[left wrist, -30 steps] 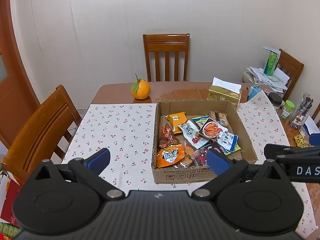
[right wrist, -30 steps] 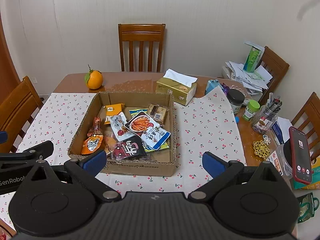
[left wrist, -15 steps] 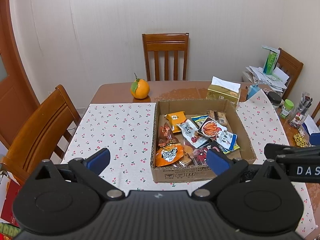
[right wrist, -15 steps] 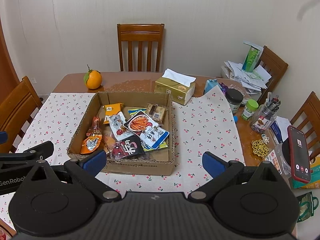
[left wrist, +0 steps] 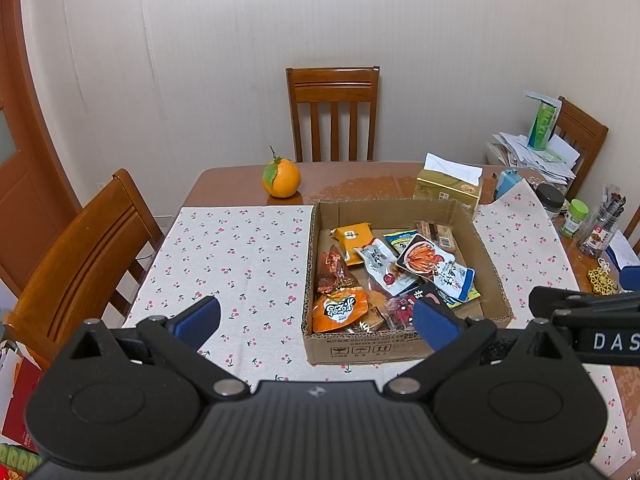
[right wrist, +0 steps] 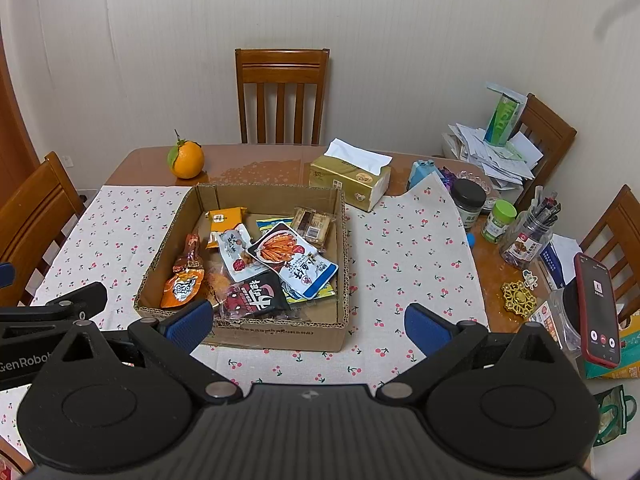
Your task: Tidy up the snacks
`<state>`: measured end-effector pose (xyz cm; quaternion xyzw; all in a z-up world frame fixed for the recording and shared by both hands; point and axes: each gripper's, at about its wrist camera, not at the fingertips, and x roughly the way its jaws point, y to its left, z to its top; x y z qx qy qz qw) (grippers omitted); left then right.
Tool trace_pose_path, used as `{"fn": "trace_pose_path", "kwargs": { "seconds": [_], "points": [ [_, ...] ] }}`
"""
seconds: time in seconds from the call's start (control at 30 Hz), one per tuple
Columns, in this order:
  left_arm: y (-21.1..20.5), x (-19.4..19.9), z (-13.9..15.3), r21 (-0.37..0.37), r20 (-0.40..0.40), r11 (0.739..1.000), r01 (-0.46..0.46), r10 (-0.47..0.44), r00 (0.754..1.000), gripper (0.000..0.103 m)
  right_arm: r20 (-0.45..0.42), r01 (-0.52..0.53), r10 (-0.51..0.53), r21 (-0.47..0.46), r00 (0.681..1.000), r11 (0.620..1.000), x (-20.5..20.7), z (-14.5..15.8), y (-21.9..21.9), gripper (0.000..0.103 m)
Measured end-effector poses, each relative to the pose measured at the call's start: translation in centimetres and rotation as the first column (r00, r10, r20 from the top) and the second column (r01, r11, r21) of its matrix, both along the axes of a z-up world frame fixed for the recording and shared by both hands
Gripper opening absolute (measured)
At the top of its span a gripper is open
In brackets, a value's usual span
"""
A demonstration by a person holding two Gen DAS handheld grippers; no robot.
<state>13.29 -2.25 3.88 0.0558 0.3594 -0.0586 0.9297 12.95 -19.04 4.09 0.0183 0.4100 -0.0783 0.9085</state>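
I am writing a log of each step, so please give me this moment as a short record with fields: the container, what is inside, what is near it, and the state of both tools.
container: brown cardboard box, open top, on white cherry-print cloth
contents: mixed snack packets, including orange foil packet and black-red packet
nearby: orange fruit with leaf; gold tissue box
left tool: open, empty, above the table
right tool: open, empty, above the table
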Motion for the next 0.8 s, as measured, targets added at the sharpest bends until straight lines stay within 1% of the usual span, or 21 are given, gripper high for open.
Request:
{"fn": "trace_pose_path", "kwargs": {
  "seconds": [0.8],
  "points": [
    [0.05, -0.18, 0.06, -0.003, 0.0, 1.0, 0.003, -0.003, 1.0, 0.102, 0.002, -0.002, 0.002, -0.003, 1.0, 1.0, -0.44, 0.04, -0.11, 0.103]
  ]
}}
